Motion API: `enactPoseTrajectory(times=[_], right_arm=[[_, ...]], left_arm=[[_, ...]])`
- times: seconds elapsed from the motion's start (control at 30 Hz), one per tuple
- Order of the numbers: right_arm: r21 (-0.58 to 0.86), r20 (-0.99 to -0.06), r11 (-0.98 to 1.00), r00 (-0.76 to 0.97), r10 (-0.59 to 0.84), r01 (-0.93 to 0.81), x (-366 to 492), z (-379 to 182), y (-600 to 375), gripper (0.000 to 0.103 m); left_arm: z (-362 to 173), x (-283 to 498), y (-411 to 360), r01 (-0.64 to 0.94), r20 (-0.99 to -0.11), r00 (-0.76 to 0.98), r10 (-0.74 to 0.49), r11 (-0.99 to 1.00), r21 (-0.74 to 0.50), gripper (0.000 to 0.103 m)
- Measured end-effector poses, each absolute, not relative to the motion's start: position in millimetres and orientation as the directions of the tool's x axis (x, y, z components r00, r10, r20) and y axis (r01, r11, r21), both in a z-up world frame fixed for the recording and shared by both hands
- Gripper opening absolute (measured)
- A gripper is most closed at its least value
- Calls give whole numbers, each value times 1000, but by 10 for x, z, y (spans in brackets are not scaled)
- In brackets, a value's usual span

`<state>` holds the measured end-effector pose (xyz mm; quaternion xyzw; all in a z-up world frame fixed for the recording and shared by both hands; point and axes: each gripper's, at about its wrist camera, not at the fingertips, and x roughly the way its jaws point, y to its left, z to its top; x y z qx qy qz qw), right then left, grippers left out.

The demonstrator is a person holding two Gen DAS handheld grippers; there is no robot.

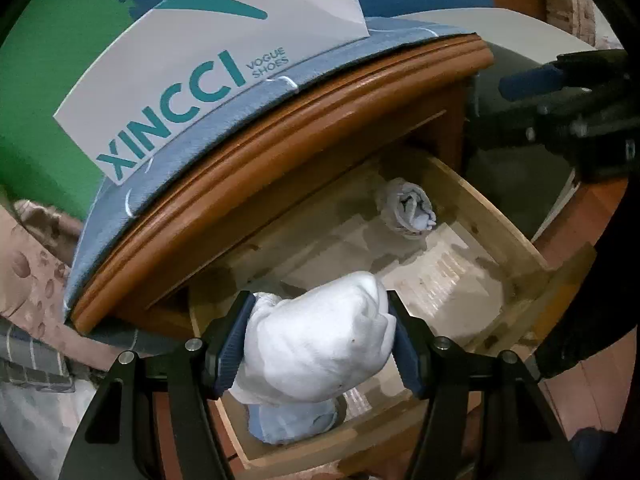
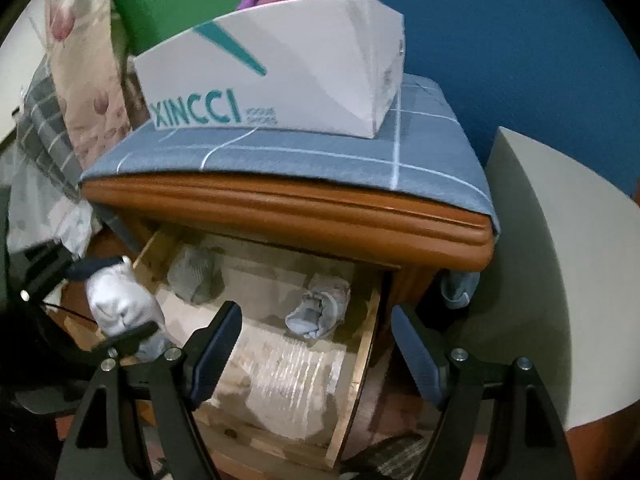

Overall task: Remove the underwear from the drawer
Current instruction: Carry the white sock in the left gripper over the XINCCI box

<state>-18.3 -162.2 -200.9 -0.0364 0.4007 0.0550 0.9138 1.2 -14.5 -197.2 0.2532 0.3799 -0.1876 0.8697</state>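
My left gripper (image 1: 320,320) is shut on a white rolled underwear bundle (image 1: 316,348), held above the open wooden drawer (image 1: 480,216). A pale blue bundle (image 1: 296,420) lies under it in the drawer's near corner. A grey-white roll (image 1: 408,208) lies at the far side. In the right wrist view my right gripper (image 2: 316,320) stands open over the drawer (image 2: 368,320), above the grey-white roll (image 2: 316,312). A grey roll (image 2: 194,276) sits at the back left. At the left edge the left gripper (image 2: 120,300) holds the white bundle (image 2: 116,308).
A white XINCCI shoe box (image 2: 304,80) stands on the blue checked cloth (image 2: 320,156) covering the brown nightstand (image 2: 280,204). Bedding and a flowered pillow (image 2: 80,80) lie to the left. A pale grey panel (image 2: 560,260) stands to the right.
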Motion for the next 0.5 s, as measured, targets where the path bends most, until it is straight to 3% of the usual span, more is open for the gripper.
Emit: enactPoseTrajectory(times=[0.3,0.5], right_arm=[[-51,-763,986,644,65,-160,-129,-2083,-1534,79],[-73,-769,981,636,60,-181,-140,-2106,-1473,79]], left_arm=[[-1879,-5,-106,472,-746,661,-79,816,332,60],[-1657,-56,-56,468,-732,672,-115,832,299,60]])
